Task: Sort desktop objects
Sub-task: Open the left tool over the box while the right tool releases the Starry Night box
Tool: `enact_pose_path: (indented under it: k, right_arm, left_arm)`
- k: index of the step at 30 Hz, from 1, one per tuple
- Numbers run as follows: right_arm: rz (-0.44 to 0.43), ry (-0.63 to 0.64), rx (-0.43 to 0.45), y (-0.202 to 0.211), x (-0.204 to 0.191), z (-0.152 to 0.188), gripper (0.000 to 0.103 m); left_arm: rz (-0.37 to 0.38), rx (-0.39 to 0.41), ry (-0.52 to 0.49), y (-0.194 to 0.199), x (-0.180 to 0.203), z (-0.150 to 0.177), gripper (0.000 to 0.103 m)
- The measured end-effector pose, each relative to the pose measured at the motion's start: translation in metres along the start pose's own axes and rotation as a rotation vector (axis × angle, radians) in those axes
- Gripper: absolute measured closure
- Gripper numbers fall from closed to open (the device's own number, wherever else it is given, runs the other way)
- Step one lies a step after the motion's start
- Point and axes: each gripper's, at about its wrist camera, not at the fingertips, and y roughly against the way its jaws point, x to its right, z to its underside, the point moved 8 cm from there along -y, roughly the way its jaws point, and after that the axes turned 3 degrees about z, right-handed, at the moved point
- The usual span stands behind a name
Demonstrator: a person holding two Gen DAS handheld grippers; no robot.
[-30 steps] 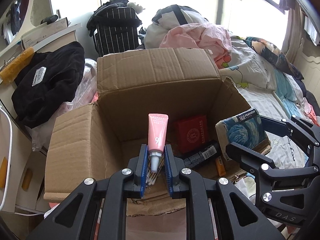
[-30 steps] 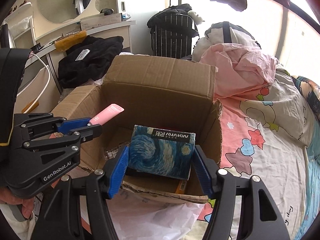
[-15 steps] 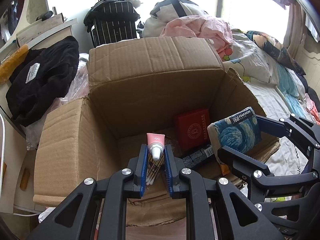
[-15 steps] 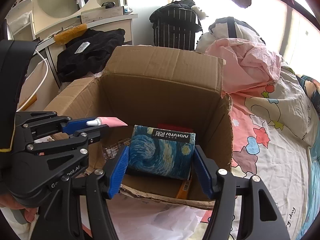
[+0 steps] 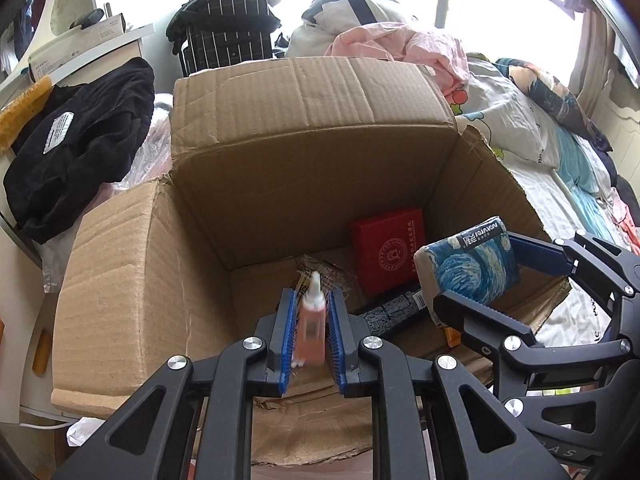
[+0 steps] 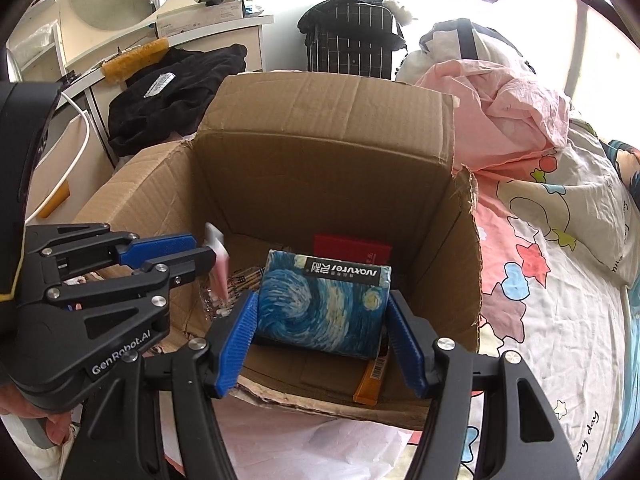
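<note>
An open cardboard box (image 5: pixel 312 128) (image 6: pixel 328 152) stands in front of me. My left gripper (image 5: pixel 311 300) (image 6: pixel 200 250) is inside the box's near left part; the pink tube (image 5: pixel 311 322) (image 6: pixel 219 276) between its blue pads is blurred and tipped cap-forward, with gaps at its sides. My right gripper (image 6: pixel 320 312) (image 5: pixel 480 276) is shut on a blue starry-night tissue pack (image 6: pixel 322 302) (image 5: pixel 468 264), over the box's near right edge. A red box (image 5: pixel 386 254) (image 6: pixel 352 248) leans on the back wall inside.
Inside the box lie a black barcoded item (image 5: pixel 394 308), an orange item (image 6: pixel 372 376) and a clear packet of sticks (image 5: pixel 320 276). A desk with black clothes (image 5: pixel 80 148) is on the left. A bed with bedding (image 6: pixel 552 216) is on the right.
The pink tube has swung from upright to cap-forward and now slips down between the left pads. Both grippers have moved forward and down over the box. The right grip holds the tissue pack unchanged.
</note>
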Motion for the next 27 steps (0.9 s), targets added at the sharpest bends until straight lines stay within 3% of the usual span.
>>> enact_pose_path:
  k: [16, 18, 21, 27]
  right_arm:
    - [0.004, -0.004, 0.0, -0.001, 0.0, 0.002, 0.042]
    - [0.007, -0.003, 0.0, 0.0, 0.0, 0.002, 0.041]
    - [0.015, -0.001, 0.002, 0.001, 0.0, 0.003, 0.041]
    - [0.037, -0.001, 0.006, 0.005, 0.002, 0.003, 0.039]
  left_arm:
    - [-0.004, 0.004, 0.009, -0.002, -0.001, 0.004, 0.083]
    - [-0.003, 0.01, 0.011, -0.001, -0.001, 0.004, 0.078]
    - [-0.025, 0.031, 0.007, 0.003, -0.003, 0.003, 0.057]
    - [-0.045, 0.057, 0.019, 0.011, -0.007, 0.001, 0.041]
